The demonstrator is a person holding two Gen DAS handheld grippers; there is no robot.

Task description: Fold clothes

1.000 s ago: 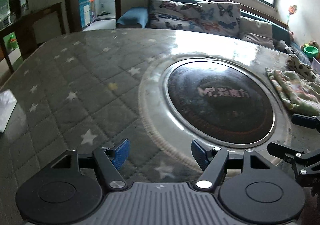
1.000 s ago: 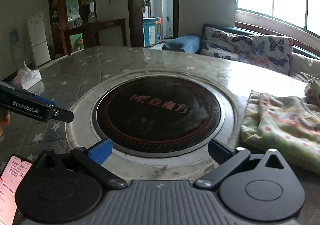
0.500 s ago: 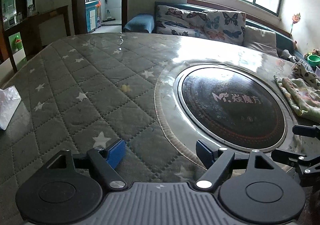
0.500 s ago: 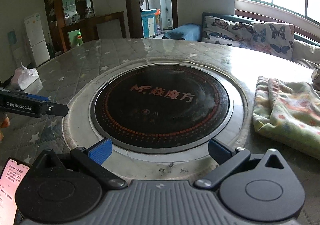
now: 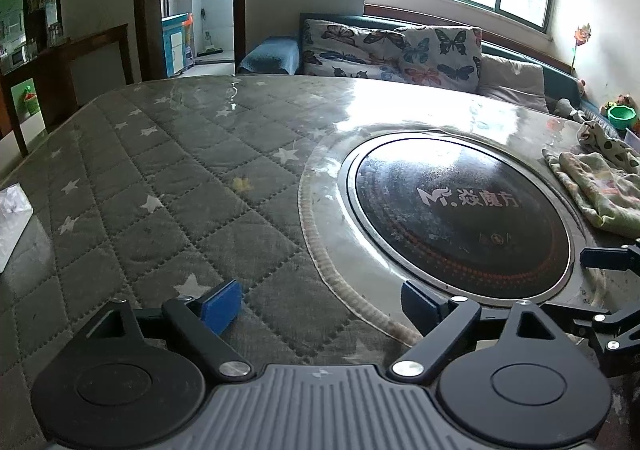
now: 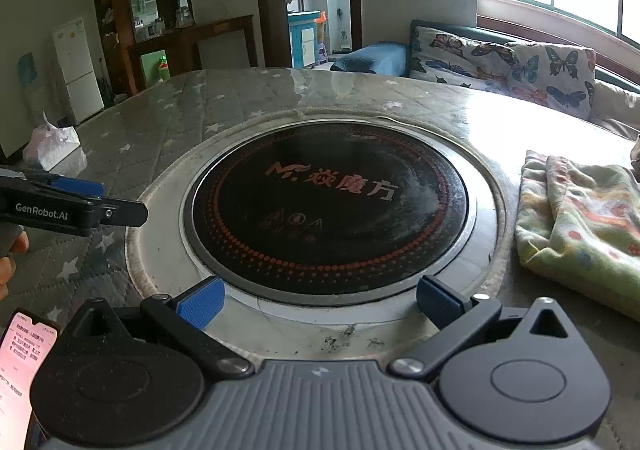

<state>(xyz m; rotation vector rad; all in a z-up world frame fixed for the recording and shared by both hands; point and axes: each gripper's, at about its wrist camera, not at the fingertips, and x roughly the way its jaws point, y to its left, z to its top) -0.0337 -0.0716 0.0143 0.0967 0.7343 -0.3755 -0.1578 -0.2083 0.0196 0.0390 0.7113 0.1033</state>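
Note:
A folded pale green patterned garment (image 6: 584, 222) lies on the table at the right; it also shows in the left wrist view (image 5: 596, 190), with a spotted white cloth (image 5: 608, 142) behind it. My left gripper (image 5: 320, 304) is open and empty above the quilted table cover. My right gripper (image 6: 320, 302) is open and empty at the near edge of the round black hotplate (image 6: 332, 206). The garment lies well to the right of both grippers.
The round table (image 5: 160, 178) has a grey star-quilted cover. A white plastic bag (image 6: 52, 142) sits at the left edge. A lit phone (image 6: 20, 362) lies at the near left. A sofa with butterfly cushions (image 5: 392, 50) stands behind the table.
Both cameras have drawn back and risen slightly, so more of the room shows. Both grippers stay open and empty. The garment has not moved.

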